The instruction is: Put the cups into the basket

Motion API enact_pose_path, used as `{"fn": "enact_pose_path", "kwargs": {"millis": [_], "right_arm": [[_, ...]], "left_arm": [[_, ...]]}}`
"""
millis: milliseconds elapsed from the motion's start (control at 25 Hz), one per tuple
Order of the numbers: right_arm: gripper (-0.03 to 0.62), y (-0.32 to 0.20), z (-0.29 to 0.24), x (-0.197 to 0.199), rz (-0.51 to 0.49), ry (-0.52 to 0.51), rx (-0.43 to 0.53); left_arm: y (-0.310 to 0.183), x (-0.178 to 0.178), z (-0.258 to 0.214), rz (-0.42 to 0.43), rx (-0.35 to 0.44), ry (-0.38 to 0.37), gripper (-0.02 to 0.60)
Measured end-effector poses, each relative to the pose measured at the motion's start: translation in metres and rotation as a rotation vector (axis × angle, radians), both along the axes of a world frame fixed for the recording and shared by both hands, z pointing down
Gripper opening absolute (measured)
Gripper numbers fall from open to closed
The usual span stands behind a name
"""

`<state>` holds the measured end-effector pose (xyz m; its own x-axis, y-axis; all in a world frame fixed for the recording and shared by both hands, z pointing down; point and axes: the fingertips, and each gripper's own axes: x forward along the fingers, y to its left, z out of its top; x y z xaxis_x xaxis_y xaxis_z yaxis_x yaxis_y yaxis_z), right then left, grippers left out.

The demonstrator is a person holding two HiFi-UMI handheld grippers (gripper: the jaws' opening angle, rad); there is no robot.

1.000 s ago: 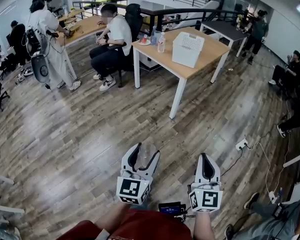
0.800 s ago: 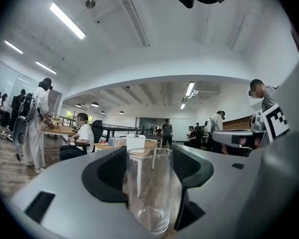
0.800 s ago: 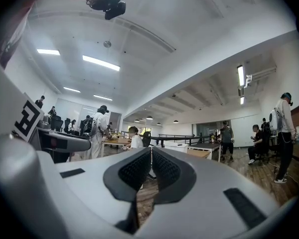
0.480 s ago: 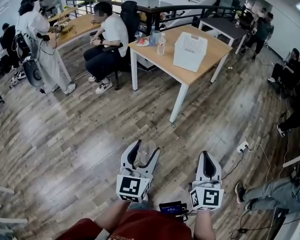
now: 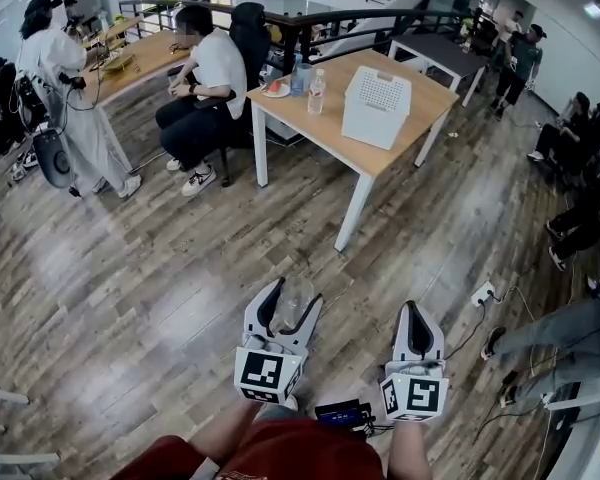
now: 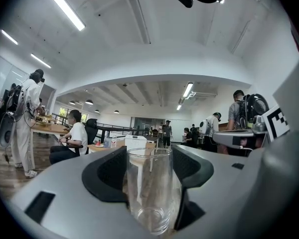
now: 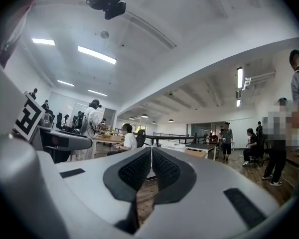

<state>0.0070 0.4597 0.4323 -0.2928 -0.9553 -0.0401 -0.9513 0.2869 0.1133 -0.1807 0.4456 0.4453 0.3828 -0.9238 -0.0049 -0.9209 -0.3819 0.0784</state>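
Observation:
A clear glass cup [image 6: 149, 190] stands upright between the black pads of my left gripper [image 5: 288, 306], which is shut on it; the cup [image 5: 292, 304] also shows in the head view, held above the wood floor. My right gripper [image 5: 417, 318] hangs beside it, jaws pressed together with nothing between them [image 7: 150, 169]. The white perforated basket [image 5: 376, 107] sits on a wooden table [image 5: 420, 108] well ahead of both grippers. The same basket [image 6: 135, 142] appears small and far off in the left gripper view.
Bottles [image 5: 317, 91] and a plate [image 5: 276, 89] sit at the table's left end, where a seated person [image 5: 202, 88] is. A standing person in white [image 5: 65, 98] is far left. A floor socket with cables [image 5: 482, 291] lies right; people sit along the right wall.
The table and basket have shifted slightly left and nearer in the head view. Both grippers keep their pose, the left still holding the cup. People on the right have moved.

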Motion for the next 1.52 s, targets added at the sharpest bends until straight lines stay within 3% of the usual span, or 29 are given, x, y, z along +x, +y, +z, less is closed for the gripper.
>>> {"fn": "enact_pose_path", "kwargs": {"millis": [320,600,1520], "right_arm": [[0.011,-0.013,0.007,0.009,0.026,-0.014,-0.003],[0.012,-0.054,0.008,0.022,0.010,-0.031,0.007],[0.011,-0.175,0.008,0.146,0.027,-0.085,0.002]], "left_arm": [[-0.021,0.005,-0.003,0.013,0.012,-0.004,0.282],[-0.056,0.018,-0.003,-0.003,0.010,-0.010,0.282],[-0.179,0.129,-0.013,-0.026,0.006,-0.021,0.282]]}}
